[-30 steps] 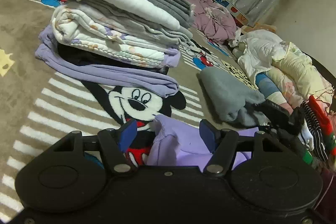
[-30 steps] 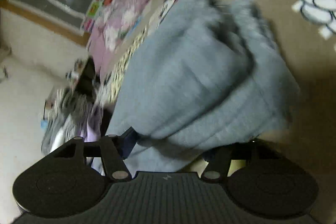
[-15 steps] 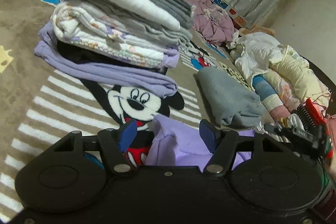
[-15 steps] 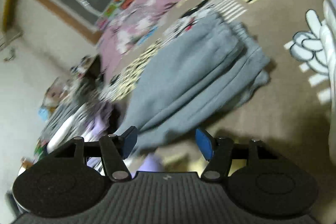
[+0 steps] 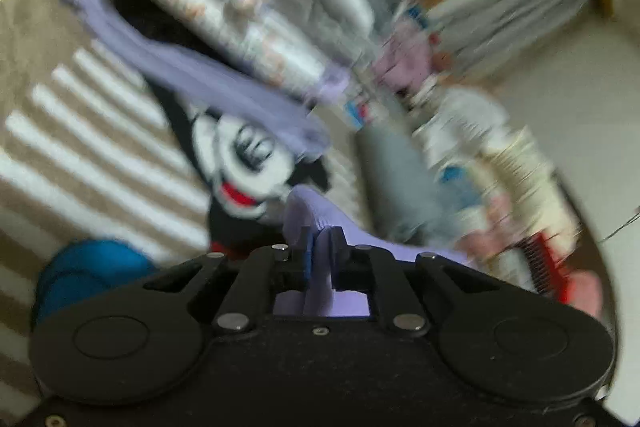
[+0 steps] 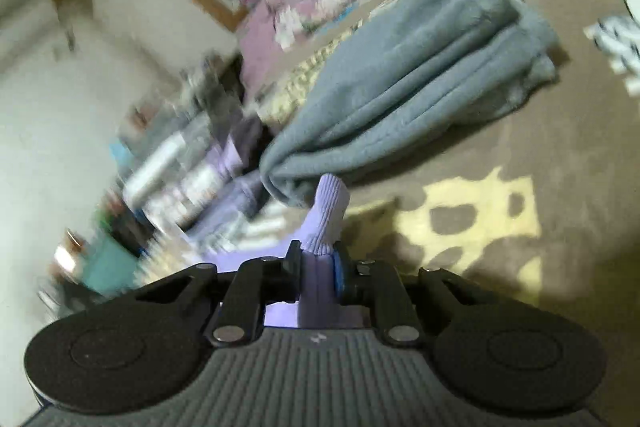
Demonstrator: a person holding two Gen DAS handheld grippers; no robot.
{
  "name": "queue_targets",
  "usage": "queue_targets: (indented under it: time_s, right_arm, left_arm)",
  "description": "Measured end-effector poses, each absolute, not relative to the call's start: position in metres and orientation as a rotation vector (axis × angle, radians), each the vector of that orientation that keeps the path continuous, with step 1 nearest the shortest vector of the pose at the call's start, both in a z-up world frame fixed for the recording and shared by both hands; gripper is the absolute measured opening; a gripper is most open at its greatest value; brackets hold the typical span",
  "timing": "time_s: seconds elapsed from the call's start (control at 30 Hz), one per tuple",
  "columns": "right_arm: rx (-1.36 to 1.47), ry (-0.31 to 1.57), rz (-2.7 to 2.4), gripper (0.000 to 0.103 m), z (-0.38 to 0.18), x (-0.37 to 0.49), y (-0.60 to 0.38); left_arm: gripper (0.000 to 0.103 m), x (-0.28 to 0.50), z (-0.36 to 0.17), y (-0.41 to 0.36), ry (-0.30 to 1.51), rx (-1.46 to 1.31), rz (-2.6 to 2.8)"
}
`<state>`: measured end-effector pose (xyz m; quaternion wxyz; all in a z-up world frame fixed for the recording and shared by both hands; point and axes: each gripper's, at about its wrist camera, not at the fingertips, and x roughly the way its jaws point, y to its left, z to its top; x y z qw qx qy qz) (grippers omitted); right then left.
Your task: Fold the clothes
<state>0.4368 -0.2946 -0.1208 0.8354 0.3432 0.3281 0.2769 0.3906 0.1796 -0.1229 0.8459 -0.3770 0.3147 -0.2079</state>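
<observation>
My left claw (image 5: 318, 251) is now pinched together on a fold of the soft lilac knitted garment (image 5: 316, 215), where half a second ago its blue pads stood apart with that cloth lying loose between them; my right claw (image 6: 318, 261) has likewise closed on a ribbed lilac cuff or hem (image 6: 328, 211) of what I take to be the same piece, after hanging apart above the grey fleece trousers (image 6: 420, 75). Both views are smeared, the left one heavily, so I judge the rig is on the move with the cloth gripped at two points, which suits lifting or spreading it for a fold. The garment rises in a crumpled ridge from each claw at lower centre of the frame, and the rest of it is hidden under the rig, so I cannot tell how flat it lies. Beyond the left claw, on the brown cartoon-mouse carpet (image 5: 100, 147), the stack of folded clothes (image 5: 224, 15) fills the upper left, and the grey trousers sit at centre right. In the right view those trousers lie rumpled across the upper right.
</observation>
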Motion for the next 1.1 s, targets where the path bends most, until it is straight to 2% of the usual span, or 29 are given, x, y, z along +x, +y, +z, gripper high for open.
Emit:
queue_targets:
  time_s: [0.2, 0.3, 0.33, 0.43, 0.47, 0.5, 0.53, 0.57, 0.6, 0.8, 0.83, 0.87, 0.97, 1.03, 1.1]
  right_arm:
    - [0.913, 0.610, 0.600, 0.016, -0.134, 0.438, -0.320]
    - [0.722, 0.705, 0.473, 0.016, -0.143, 0.447, -0.315]
    - [0.652, 0.747, 0.436, 0.013, -0.148, 0.450, -0.310]
    - [0.633, 0.759, 0.421, 0.011, -0.147, 0.453, -0.309]
    - [0.613, 0.757, 0.418, 0.011, -0.146, 0.452, -0.307]
    - [0.597, 0.756, 0.417, 0.011, -0.145, 0.451, -0.305]
    - [0.582, 0.754, 0.415, 0.011, -0.144, 0.450, -0.304]
    - [0.593, 0.753, 0.416, 0.012, -0.144, 0.450, -0.305]
    - [0.610, 0.753, 0.421, 0.014, -0.145, 0.450, -0.307]
    - [0.660, 0.750, 0.448, 0.020, -0.149, 0.455, -0.310]
    - [0.661, 0.754, 0.455, 0.021, -0.150, 0.457, -0.309]
    - [0.660, 0.757, 0.462, 0.021, -0.151, 0.458, -0.306]
    - [0.678, 0.765, 0.499, 0.018, -0.153, 0.461, -0.306]
    - [0.750, 0.692, 0.575, 0.016, -0.149, 0.456, -0.312]
    - [0.786, 0.626, 0.625, 0.016, -0.145, 0.450, -0.318]
  left_arm:
    - [0.006, 0.393, -0.127, 0.184, 0.666, -0.752, -0.394]
    - [0.006, 0.397, -0.137, 0.179, 0.715, -0.681, -0.341]
    - [0.006, 0.398, -0.140, 0.178, 0.727, -0.664, -0.328]
    - [0.008, 0.399, -0.144, 0.183, 0.744, -0.684, -0.313]
    - [0.010, 0.400, -0.145, 0.185, 0.747, -0.699, -0.313]
    - [0.018, 0.400, -0.145, 0.189, 0.743, -0.730, -0.325]
    - [0.041, 0.401, -0.145, 0.192, 0.739, -0.760, -0.337]
    - [0.054, 0.402, -0.144, 0.194, 0.734, -0.778, -0.348]
    - [0.055, 0.402, -0.144, 0.193, 0.729, -0.771, -0.355]
    - [0.053, 0.406, -0.139, 0.186, 0.700, -0.725, -0.398]
    - [0.028, 0.407, -0.138, 0.184, 0.695, -0.717, -0.406]
    - [0.009, 0.407, -0.138, 0.183, 0.690, -0.709, -0.413]
    - [0.009, 0.408, -0.135, 0.182, 0.664, -0.699, -0.434]
    - [0.008, 0.404, -0.133, 0.195, 0.594, -0.758, -0.446]
    - [0.008, 0.406, -0.142, 0.202, 0.619, -0.781, -0.420]
